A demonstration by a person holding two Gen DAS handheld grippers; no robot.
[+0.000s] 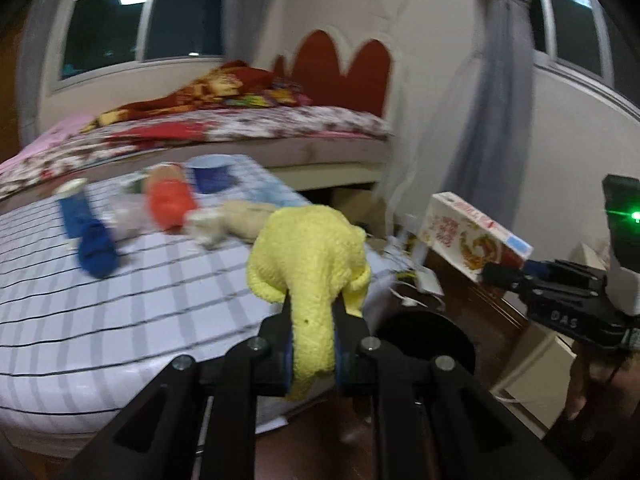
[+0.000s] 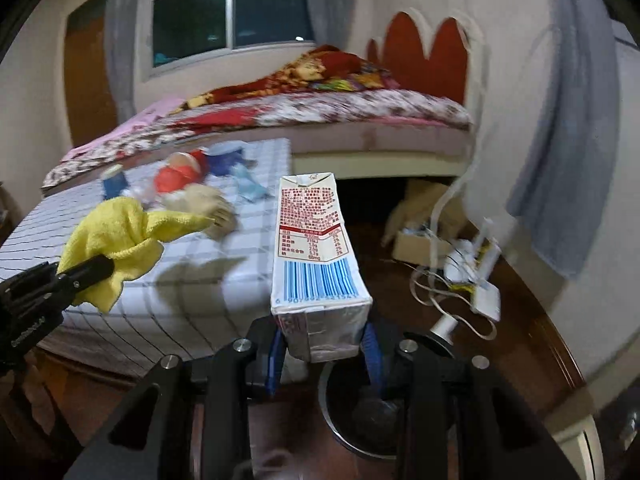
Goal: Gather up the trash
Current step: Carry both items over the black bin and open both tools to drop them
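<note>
My left gripper (image 1: 313, 316) is shut on a crumpled yellow cloth (image 1: 308, 252), which sticks up out of the jaws. The right wrist view shows this cloth (image 2: 116, 236) at the left, in the left gripper (image 2: 102, 267), above the table's edge. My right gripper (image 2: 325, 342) is shut on the bottom end of a white and red milk carton (image 2: 316, 240), blue pads on both sides. In the left wrist view, the carton (image 1: 472, 236) hangs tilted at the right from the right gripper (image 1: 494, 273). A dark round bin (image 2: 360, 412) sits on the floor just under both grippers.
A table with a checked cloth (image 1: 120, 300) holds a blue cup (image 1: 210, 174), an orange bottle (image 1: 168, 200), a blue bundle (image 1: 96, 248) and a beige rag (image 1: 232, 222), all blurred. Behind it stands a bed (image 2: 360, 120). Cables and white chargers (image 2: 476, 280) lie on the floor at the right.
</note>
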